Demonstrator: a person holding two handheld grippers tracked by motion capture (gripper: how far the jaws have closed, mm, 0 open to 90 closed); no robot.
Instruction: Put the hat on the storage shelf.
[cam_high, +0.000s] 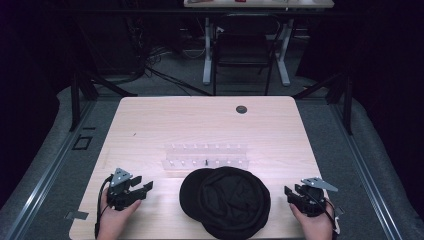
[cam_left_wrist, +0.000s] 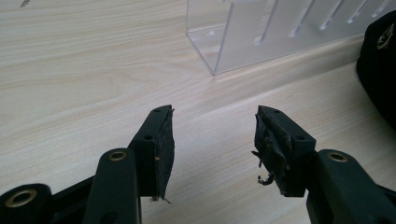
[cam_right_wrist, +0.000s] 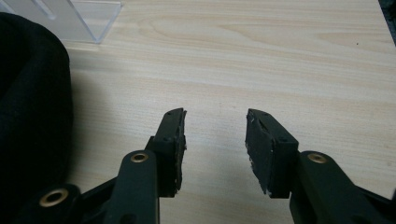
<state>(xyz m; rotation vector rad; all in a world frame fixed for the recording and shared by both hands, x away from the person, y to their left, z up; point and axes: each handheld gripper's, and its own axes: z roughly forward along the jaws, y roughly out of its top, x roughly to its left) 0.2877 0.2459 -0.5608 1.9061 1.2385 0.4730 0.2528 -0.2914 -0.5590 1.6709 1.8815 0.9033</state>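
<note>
Two black hats (cam_high: 227, 200) overlapping; two tongs, left (cam_high: 145, 187) and right (cam_high: 287, 191), both agape.

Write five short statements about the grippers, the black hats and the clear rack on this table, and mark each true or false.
1. The left gripper is open with nothing between its jaws. True.
2. The right gripper is shut on a hat. False: it is open and holds nothing.
3. The two black hats overlap each other between the grippers. True.
4. The clear rack lies on top of the hats. False: it stands on the table just beyond them.
5. Both grippers are at the far edge of the table. False: they sit near the person's edge, one on each side of the hats.
</note>
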